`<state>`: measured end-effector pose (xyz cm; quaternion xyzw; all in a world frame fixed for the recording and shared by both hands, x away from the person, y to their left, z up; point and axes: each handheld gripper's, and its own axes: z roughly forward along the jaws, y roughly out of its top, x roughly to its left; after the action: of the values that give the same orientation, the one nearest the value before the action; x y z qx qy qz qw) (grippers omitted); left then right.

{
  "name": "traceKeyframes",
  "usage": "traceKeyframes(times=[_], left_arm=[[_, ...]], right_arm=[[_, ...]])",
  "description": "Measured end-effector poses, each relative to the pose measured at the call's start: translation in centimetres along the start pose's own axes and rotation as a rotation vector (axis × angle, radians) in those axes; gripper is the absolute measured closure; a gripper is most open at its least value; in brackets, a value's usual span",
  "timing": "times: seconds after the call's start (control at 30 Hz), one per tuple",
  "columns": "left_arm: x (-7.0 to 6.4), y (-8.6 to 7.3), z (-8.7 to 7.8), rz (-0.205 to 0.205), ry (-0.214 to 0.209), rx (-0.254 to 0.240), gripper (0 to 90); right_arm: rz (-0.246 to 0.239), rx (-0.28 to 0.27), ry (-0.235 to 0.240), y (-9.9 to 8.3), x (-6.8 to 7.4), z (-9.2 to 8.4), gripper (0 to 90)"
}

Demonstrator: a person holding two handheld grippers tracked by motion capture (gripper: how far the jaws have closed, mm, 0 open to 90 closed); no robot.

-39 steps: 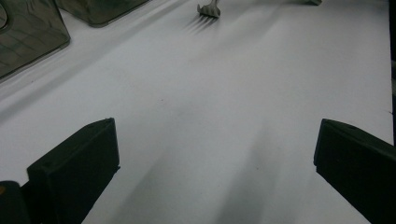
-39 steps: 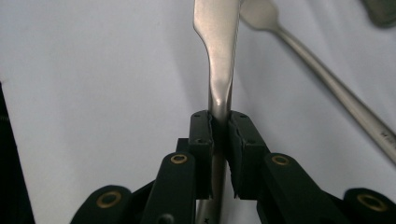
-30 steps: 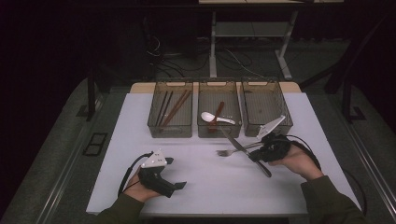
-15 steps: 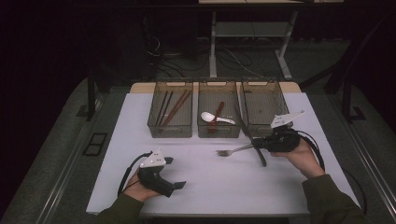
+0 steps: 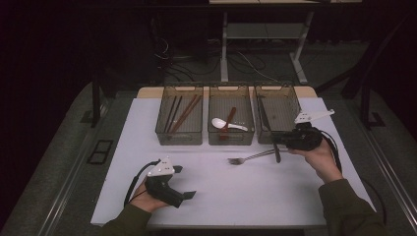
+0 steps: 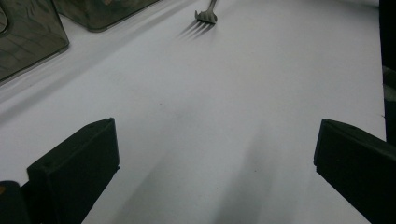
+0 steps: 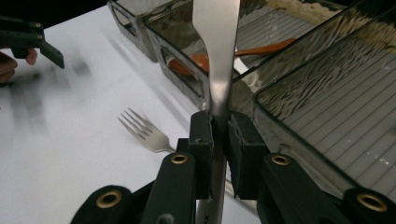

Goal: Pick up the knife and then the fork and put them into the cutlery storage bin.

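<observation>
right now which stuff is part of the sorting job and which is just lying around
In the job: right gripper shut on a metal utensil; fork on the table; three clear bins.

Lying about: cables on the floor; idle open left gripper.

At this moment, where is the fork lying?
In the high view the fork lies flat on the white table, right of centre, just in front of the middle bin and left of the right claw.

Flat silver metal utensil (image 7: 217,56): working end cut off by right gripper view's top edge; silver metal fork (image 6: 205,14): handle cropped.
</observation>
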<state>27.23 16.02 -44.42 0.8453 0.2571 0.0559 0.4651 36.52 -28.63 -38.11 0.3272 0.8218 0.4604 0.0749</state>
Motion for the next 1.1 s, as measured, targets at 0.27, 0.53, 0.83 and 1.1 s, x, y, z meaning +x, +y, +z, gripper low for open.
traceKeyframes(times=[0.27,0.53,0.83,1.1], left_arm=[[0.1,0.0,0.0,-0.002,-0.001,-0.003,0.0],[0.1,0.0,0.1,-0.003,-0.004,-0.003,0.0],[0.1,0.0,0.1,-0.003,-0.005,-0.002,0.0],[0.1,0.0,0.1,-0.001,-0.005,-0.005,0.0]], right_arm=[[-0.001,-0.035,-0.047,1.2,-0.8,-0.7,80.3],[0.007,-0.080,-0.092,2.4,-1.5,-1.3,80.3],[0.011,-0.134,-0.154,3.7,-3.0,-2.5,80.2],[0.048,-0.139,-0.223,5.0,-5.8,-2.8,80.2]])
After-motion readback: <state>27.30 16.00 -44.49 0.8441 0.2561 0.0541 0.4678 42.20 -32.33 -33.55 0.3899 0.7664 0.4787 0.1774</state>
